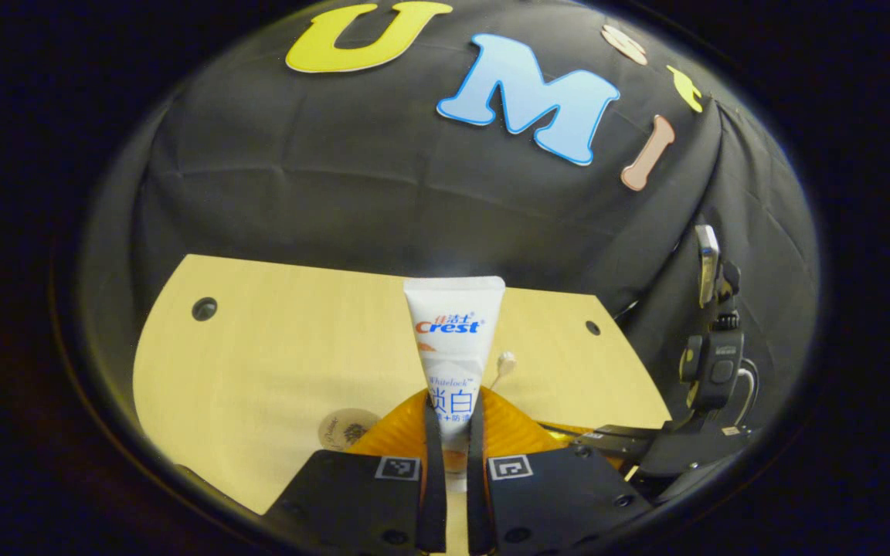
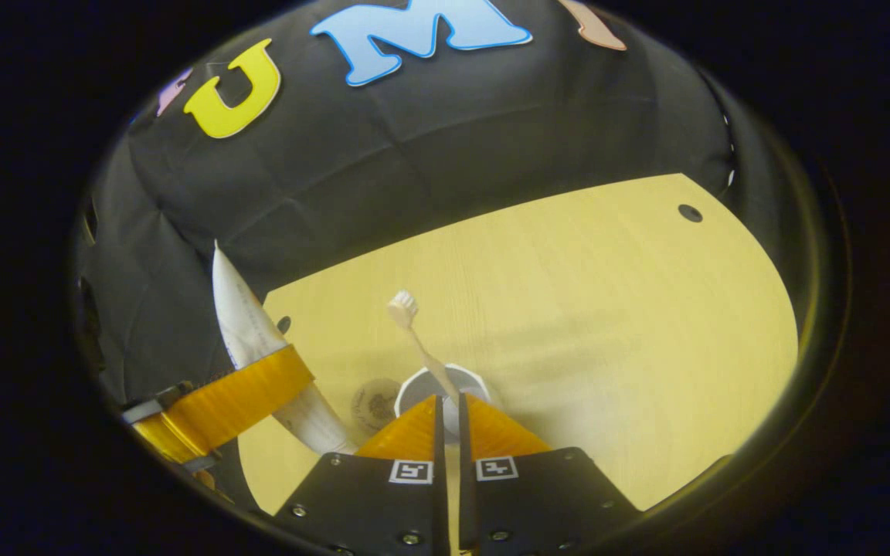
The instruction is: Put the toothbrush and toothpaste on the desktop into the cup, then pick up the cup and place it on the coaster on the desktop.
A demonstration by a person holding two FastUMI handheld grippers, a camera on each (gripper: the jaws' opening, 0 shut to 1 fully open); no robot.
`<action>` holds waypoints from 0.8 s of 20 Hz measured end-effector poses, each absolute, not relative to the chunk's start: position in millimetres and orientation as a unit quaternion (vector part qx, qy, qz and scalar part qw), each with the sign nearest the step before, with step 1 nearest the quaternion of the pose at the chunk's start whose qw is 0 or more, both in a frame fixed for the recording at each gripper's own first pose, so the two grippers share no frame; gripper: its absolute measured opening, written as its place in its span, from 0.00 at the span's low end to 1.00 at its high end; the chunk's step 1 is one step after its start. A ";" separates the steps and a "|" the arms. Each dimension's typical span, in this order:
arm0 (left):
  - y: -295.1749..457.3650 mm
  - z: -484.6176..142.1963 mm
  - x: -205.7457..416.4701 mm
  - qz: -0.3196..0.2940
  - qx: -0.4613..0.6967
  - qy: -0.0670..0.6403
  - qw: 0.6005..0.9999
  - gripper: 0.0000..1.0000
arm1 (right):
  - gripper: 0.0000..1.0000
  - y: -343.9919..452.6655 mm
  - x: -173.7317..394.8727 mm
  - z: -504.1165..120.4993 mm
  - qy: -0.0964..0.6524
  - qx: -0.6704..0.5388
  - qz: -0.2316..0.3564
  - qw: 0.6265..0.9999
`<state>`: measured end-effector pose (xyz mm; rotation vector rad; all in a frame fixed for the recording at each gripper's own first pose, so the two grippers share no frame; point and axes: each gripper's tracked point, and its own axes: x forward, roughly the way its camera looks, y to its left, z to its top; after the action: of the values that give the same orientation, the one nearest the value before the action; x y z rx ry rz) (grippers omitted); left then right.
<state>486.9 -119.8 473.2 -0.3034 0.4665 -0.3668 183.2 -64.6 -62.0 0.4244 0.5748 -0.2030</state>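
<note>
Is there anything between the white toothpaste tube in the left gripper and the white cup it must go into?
Nothing visible blocks it. The white toothpaste tube, shut in the left gripper, hangs beside the white cup. The cup already holds the wooden toothbrush, which the right gripper grips, leaning in the mouth.

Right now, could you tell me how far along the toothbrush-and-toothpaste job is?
Nothing is finished yet. The left gripper is shut on the toothpaste, and the right gripper holds the toothbrush over the cup. Both still need dropping in, then the cup goes on the coaster.
</note>
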 end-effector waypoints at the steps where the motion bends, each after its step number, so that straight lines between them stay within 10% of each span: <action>1: -122.9 475.7 489.9 -0.183 -0.162 0.222 0.944 0.18 | 0.06 -67.2 178.0 -62.6 0.280 0.210 -0.102 0.931; 13: -162.4 457.1 534.5 -0.161 -0.179 0.225 0.944 0.10 | 0.06 -123.8 121.6 -70.8 0.264 0.275 -0.158 0.911; 14: -162.7 453.0 536.6 -0.153 -0.171 0.226 0.947 0.25 | 0.06 -128.9 119.0 -69.0 0.261 0.277 -0.162 0.910; 16: -157.7 445.1 540.7 -0.133 -0.147 0.227 0.954 0.20 | 0.06 -138.1 116.6 -66.2 0.257 0.282 -0.169 0.909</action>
<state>540.7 -157.7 445.1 -0.2977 0.4602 -0.2706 116.6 -138.1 -66.2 0.5822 0.5298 -0.3490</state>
